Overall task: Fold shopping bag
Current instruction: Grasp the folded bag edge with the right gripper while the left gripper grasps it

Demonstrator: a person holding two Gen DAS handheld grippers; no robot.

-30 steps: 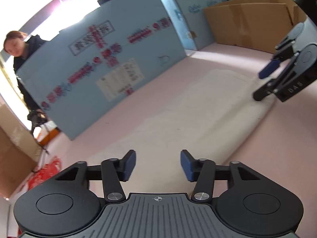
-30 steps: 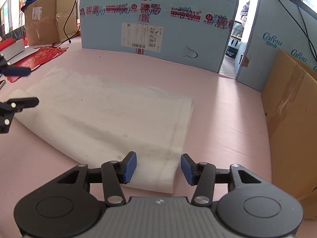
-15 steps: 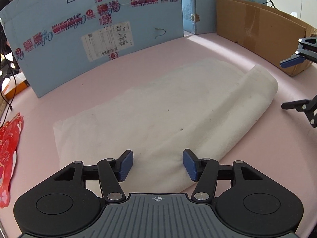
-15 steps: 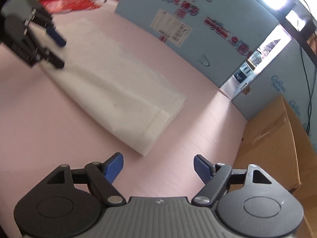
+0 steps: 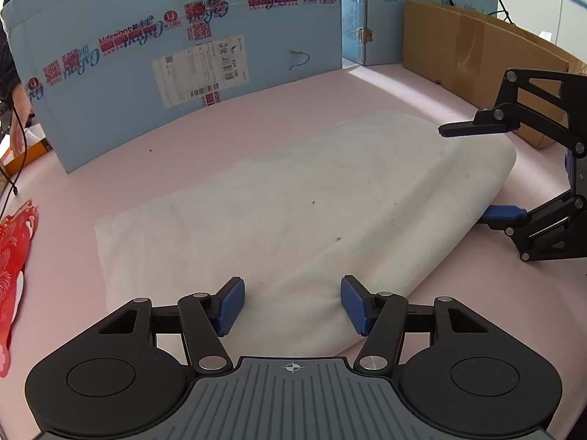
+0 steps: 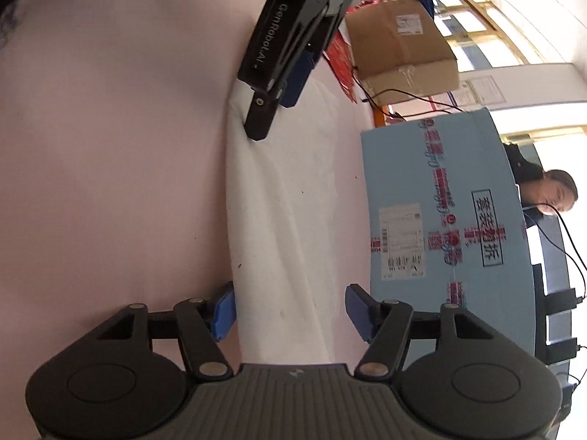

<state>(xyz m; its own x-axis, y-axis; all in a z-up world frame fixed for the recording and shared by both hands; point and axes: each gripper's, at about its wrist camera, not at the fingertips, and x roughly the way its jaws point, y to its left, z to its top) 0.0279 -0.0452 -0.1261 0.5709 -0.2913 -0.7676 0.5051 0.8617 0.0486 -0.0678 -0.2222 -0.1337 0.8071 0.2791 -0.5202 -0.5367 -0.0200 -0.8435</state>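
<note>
White shopping bag (image 5: 293, 198) with dark specks; pale pink worktop (image 5: 256, 121); light blue carton (image 5: 176, 55) with red-patterned tape; plain brown cardboard (image 5: 473, 51).

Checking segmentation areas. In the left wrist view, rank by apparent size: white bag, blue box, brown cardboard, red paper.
1. white bag
2. blue box, close behind the bag
3. brown cardboard
4. red paper, cut off by the frame edge, so its true size is unsure

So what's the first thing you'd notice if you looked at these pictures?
The big white shopping bag lying flat on the pink table. A black tool is at each end: the left tool opening over the near end, the right tool closing around the far one. Behind stands a blue cardboard box.
</note>
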